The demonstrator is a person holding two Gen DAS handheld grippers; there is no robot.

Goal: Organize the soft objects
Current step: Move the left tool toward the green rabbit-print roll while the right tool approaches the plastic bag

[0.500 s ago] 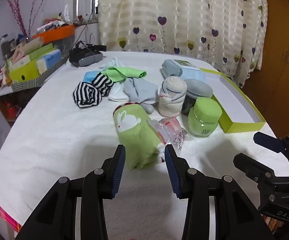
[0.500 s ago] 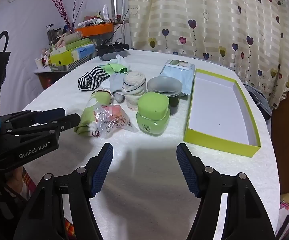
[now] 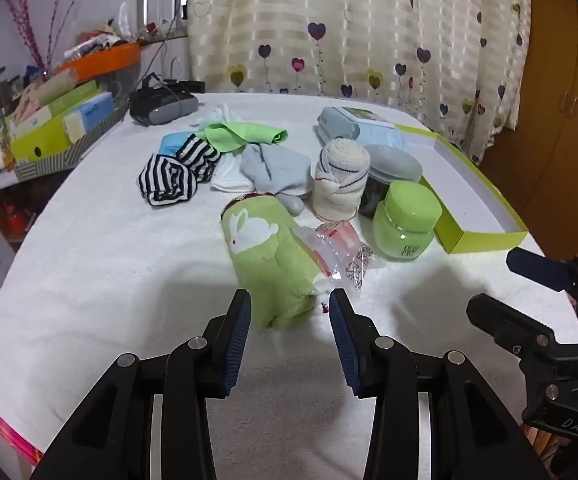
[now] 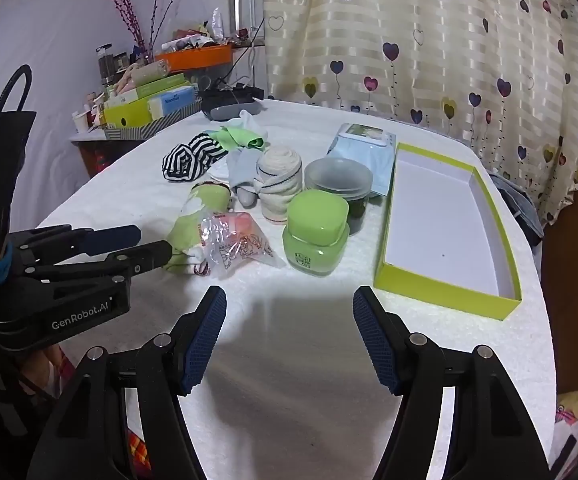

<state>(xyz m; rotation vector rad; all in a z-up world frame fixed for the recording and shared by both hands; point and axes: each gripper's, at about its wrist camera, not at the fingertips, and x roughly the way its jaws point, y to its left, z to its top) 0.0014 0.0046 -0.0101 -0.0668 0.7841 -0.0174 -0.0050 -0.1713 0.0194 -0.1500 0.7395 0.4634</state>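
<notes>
The left gripper is hovering with its jaws standing apart and gripping nothing; the near end of the green sock is lying on the tabletop just ahead, between the tips. The right gripper is holding its jaws wide over bare cloth, the green box lying ahead to their right.

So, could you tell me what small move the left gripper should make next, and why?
Probably ease the left gripper forward and close it on the near end of the green rabbit sock. Its jaws are open, empty and already lined up either side of that end. The sock lies nearest of the soft things, and the green box sits empty.
</notes>
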